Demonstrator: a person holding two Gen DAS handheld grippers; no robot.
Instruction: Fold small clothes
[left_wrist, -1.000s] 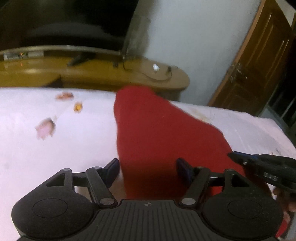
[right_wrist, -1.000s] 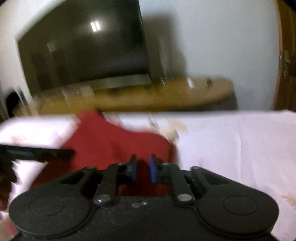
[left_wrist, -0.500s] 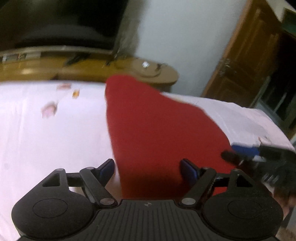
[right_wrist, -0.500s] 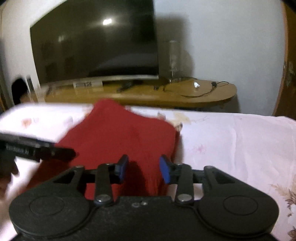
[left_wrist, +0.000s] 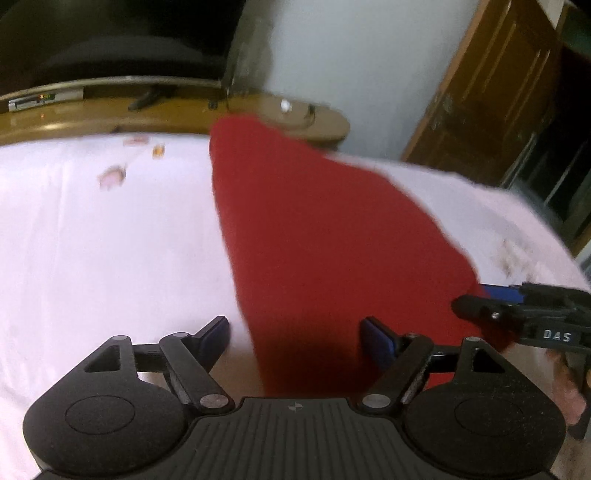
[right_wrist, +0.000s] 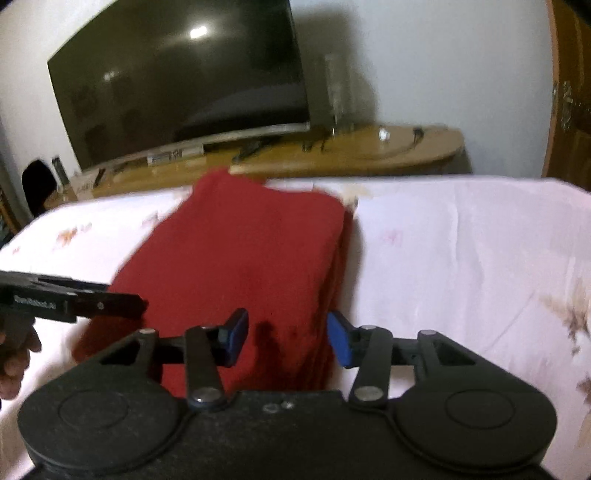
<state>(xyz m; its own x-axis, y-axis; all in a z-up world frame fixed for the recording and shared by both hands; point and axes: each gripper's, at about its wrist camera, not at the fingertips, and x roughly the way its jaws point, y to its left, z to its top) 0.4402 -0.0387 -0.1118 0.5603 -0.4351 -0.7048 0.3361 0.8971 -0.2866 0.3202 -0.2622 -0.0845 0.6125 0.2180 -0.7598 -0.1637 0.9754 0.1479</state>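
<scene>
A red garment lies folded into a long strip on the pale pink bed sheet, running away from me toward the far edge; it also shows in the right wrist view. My left gripper is open and empty, jaws wide, over the garment's near left edge. My right gripper is open and empty over the garment's near right end. Each gripper shows from the side in the other's view: the right one, the left one.
A wooden TV bench with a large dark television, cables and small items stands past the bed's far edge. A wooden door is at the right. The sheet has faint flower prints.
My right gripper has opened from nearly shut to wide. My left gripper has opened a little wider. Both have drawn back slightly from the garment, which now lies flat.
</scene>
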